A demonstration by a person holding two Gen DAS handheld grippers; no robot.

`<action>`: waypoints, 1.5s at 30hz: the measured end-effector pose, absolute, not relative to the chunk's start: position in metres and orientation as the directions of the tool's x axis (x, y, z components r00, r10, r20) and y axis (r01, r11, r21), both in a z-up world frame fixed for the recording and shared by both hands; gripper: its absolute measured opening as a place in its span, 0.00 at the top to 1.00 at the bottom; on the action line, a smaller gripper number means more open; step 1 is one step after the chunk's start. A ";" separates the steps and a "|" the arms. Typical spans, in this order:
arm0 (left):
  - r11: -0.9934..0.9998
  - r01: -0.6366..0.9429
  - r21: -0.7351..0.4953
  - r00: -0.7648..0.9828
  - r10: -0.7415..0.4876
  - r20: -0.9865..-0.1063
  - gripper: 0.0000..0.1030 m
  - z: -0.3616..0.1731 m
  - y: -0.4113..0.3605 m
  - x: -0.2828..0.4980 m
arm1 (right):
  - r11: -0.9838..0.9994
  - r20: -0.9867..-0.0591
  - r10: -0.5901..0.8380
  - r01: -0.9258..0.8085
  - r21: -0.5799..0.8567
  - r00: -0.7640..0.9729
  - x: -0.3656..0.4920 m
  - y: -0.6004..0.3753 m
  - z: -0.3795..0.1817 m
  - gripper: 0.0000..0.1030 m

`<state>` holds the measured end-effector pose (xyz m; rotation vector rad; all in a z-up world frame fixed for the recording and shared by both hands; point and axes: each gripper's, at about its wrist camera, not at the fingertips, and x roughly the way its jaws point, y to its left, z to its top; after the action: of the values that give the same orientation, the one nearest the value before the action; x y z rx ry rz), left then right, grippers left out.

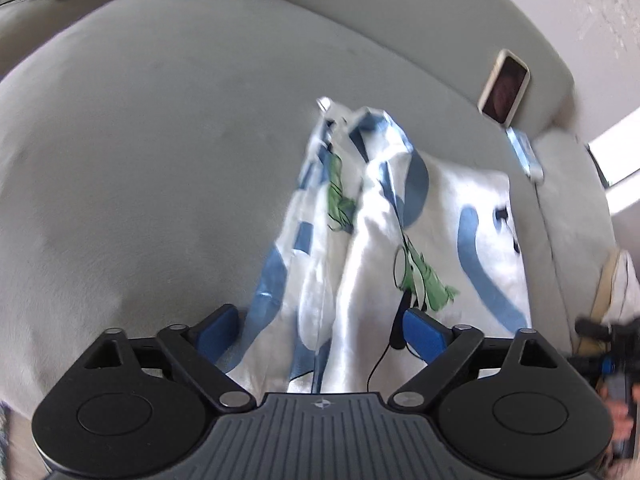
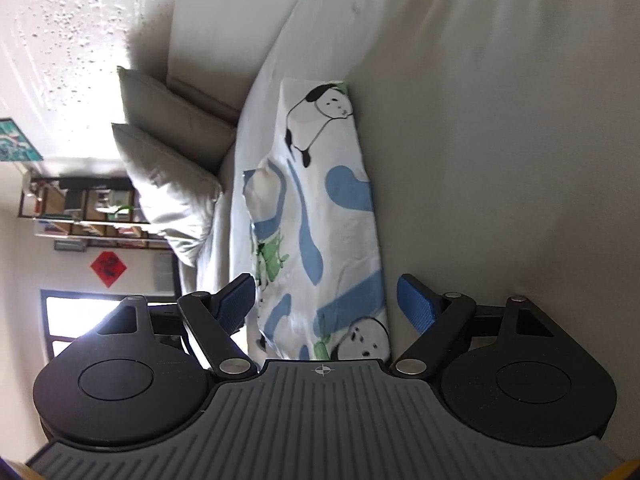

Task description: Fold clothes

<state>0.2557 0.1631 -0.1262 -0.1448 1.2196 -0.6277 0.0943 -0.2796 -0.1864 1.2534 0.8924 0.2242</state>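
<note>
Straddling the garment (image 1: 360,248) at frame ctr, both tools are held apart: left tool (image 1: 320,332) & right tool (image 2: 326,304) unclamped, prob. for next grasp; garment is laid part-folded on sofa (image 1: 140,140).

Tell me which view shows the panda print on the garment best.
The right wrist view: the garment lies sharp there, with a whole panda near its far end. The left wrist view shows the same garment bunched and motion-blurred, with no panda recognisable.

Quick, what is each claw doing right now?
Left gripper: open, fingers either side of the panda-print garment.
Right gripper: open, holding nothing.
</note>
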 end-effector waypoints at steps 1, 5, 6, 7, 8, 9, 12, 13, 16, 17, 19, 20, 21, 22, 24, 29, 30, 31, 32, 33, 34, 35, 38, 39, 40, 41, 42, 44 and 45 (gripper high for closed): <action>0.810 0.378 -0.448 0.175 -0.537 -0.825 0.04 -0.129 0.159 0.259 | 0.338 -0.455 0.605 0.306 0.890 0.653 0.100 -0.278 -0.188 0.26; 0.767 0.392 -0.508 0.100 -0.585 -0.805 0.03 -0.137 0.139 0.267 | 0.351 -0.464 0.607 0.306 0.885 0.645 0.124 -0.271 -0.197 0.34; 0.757 0.403 -0.515 0.087 -0.592 -0.802 0.03 -0.139 0.134 0.267 | 0.356 -0.467 0.602 0.306 0.883 0.648 0.128 -0.269 -0.196 0.34; 0.752 0.410 -0.516 0.080 -0.594 -0.801 0.04 -0.140 0.129 0.267 | 0.364 -0.472 0.597 0.305 0.880 0.649 0.131 -0.268 -0.196 0.34; 0.747 0.419 -0.516 0.075 -0.595 -0.800 0.04 -0.141 0.124 0.265 | 0.376 -0.480 0.589 0.305 0.875 0.651 0.134 -0.266 -0.194 0.34; 0.738 0.433 -0.519 0.070 -0.601 -0.796 0.10 -0.141 0.117 0.263 | 0.393 -0.488 0.578 0.300 0.869 0.654 0.138 -0.263 -0.192 0.34; 0.741 0.481 -0.468 0.093 -0.574 -0.814 0.33 -0.140 0.098 0.253 | 0.483 -0.529 0.542 0.273 0.832 0.654 0.149 -0.245 -0.187 0.34; 0.742 0.502 -0.443 0.104 -0.561 -0.822 0.45 -0.138 0.093 0.250 | 0.517 -0.545 0.526 0.263 0.814 0.653 0.154 -0.238 -0.184 0.35; 0.747 0.504 -0.434 0.118 -0.557 -0.822 0.89 -0.133 0.086 0.242 | 0.620 -0.629 0.466 0.278 0.734 0.622 0.168 -0.219 -0.183 0.88; 0.746 0.497 -0.443 0.122 -0.566 -0.816 0.90 -0.130 0.086 0.240 | 0.630 -0.648 0.453 0.295 0.718 0.612 0.169 -0.216 -0.184 0.90; 0.735 0.547 -0.401 0.174 -0.568 -0.804 0.91 -0.116 0.079 0.228 | 0.643 -0.644 0.420 0.291 0.708 0.640 0.165 -0.214 -0.176 0.92; 0.727 0.566 -0.388 0.196 -0.576 -0.793 0.92 -0.107 0.075 0.222 | 0.669 -0.642 0.396 0.273 0.691 0.657 0.161 -0.211 -0.167 0.92; 0.718 0.577 -0.388 0.212 -0.591 -0.778 0.92 -0.097 0.071 0.216 | 0.691 -0.637 0.379 0.253 0.678 0.672 0.157 -0.209 -0.157 0.93; 0.706 0.585 -0.400 0.224 -0.614 -0.757 0.92 -0.087 0.067 0.211 | 0.704 -0.630 0.366 0.239 0.669 0.685 0.153 -0.208 -0.146 0.93; 0.679 0.600 -0.423 0.241 -0.657 -0.714 0.92 -0.066 0.058 0.199 | 0.709 -0.604 0.348 0.220 0.670 0.717 0.139 -0.210 -0.123 0.93; 0.593 0.682 -0.428 0.246 -0.738 -0.629 0.92 -0.016 0.027 0.158 | 0.681 -0.507 0.281 0.203 0.704 0.815 0.076 -0.231 -0.070 0.93; 0.572 0.699 -0.429 0.235 -0.750 -0.619 0.92 -0.009 0.018 0.149 | 0.671 -0.486 0.263 0.203 0.713 0.834 0.059 -0.237 -0.061 0.93; 0.549 0.715 -0.433 0.218 -0.764 -0.607 0.92 -0.002 0.008 0.140 | 0.660 -0.469 0.246 0.208 0.722 0.848 0.044 -0.244 -0.053 0.93; 0.522 0.729 -0.443 0.195 -0.779 -0.597 0.92 0.004 -0.005 0.133 | 0.651 -0.455 0.227 0.213 0.729 0.861 0.028 -0.252 -0.045 0.93; 0.495 0.739 -0.457 0.170 -0.793 -0.585 0.92 0.010 -0.017 0.126 | 0.647 -0.446 0.203 0.222 0.729 0.872 0.012 -0.259 -0.037 0.93; 0.469 0.750 -0.466 0.149 -0.806 -0.572 0.92 0.016 -0.032 0.120 | 0.644 -0.438 0.178 0.232 0.728 0.881 -0.004 -0.267 -0.029 0.93; 0.441 0.769 -0.463 0.134 -0.819 -0.558 0.92 0.023 -0.049 0.113 | 0.647 -0.436 0.142 0.250 0.721 0.889 -0.020 -0.278 -0.020 0.93; 0.340 0.822 -0.458 0.087 -0.868 -0.489 0.92 0.049 -0.098 0.087 | 0.672 -0.417 0.005 0.305 0.675 0.909 -0.062 -0.307 0.010 0.93; 0.300 0.838 -0.456 0.066 -0.885 -0.460 0.92 0.059 -0.115 0.079 | 0.683 -0.396 -0.042 0.315 0.659 0.917 -0.078 -0.315 0.022 0.93; 0.251 0.859 -0.446 0.046 -0.906 -0.421 0.92 0.069 -0.130 0.069 | 0.693 -0.373 -0.088 0.326 0.643 0.924 -0.094 -0.323 0.035 0.93; 0.199 0.882 -0.426 0.028 -0.927 -0.375 0.92 0.079 -0.145 0.058 | 0.705 -0.347 -0.135 0.336 0.624 0.928 -0.110 -0.330 0.048 0.93; 0.151 0.902 -0.405 0.010 -0.944 -0.331 0.92 0.089 -0.161 0.048 | 0.727 -0.313 -0.183 0.343 0.595 0.932 -0.127 -0.335 0.062 0.93; 0.083 0.916 -0.391 -0.036 -0.957 -0.287 0.91 0.097 -0.192 0.035 | 0.761 -0.247 -0.272 0.365 0.537 0.930 -0.160 -0.345 0.088 0.92; 0.058 0.917 -0.394 -0.062 -0.957 -0.284 0.90 0.097 -0.208 0.031 | 0.761 -0.240 -0.309 0.391 0.518 0.920 -0.170 -0.353 0.093 0.92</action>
<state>0.0310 -0.2082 0.0966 -0.0900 0.5551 -1.5359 -0.1696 -0.3526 0.0929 0.5940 0.1439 -0.3823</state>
